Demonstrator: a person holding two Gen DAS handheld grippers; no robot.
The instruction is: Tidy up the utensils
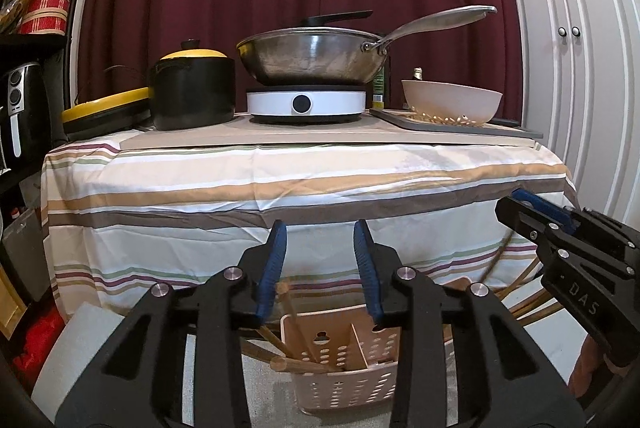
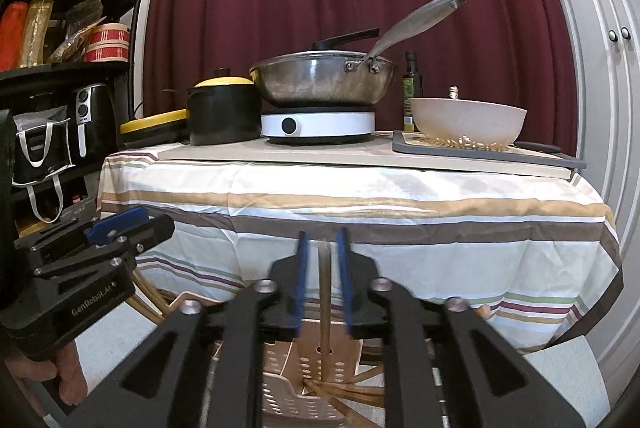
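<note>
Right gripper (image 2: 322,248), jaws narrow around a blurred chopstick (image 2: 325,300), we aim at the caddy (image 2: 304,368) at 6 o'clock; left gripper (image 1: 320,240) wide.

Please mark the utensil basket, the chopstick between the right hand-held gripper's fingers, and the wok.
utensil basket (image 1: 352,368), left wrist view, perforated front wall.
chopstick (image 2: 326,292), right wrist view, mid-shaft between the fingers.
wok (image 1: 308,61), left wrist view, steel side.

Both wrist cameras are sitting low, below the tabletop, looking level at the striped tablecloth (image 1: 280,187) from nearby. The left view is facing it squarely; the right view is looking from further right. Both are sharing the wok (image 1: 312,57), cooker (image 2: 318,125) and basket (image 1: 344,360) beneath.
</note>
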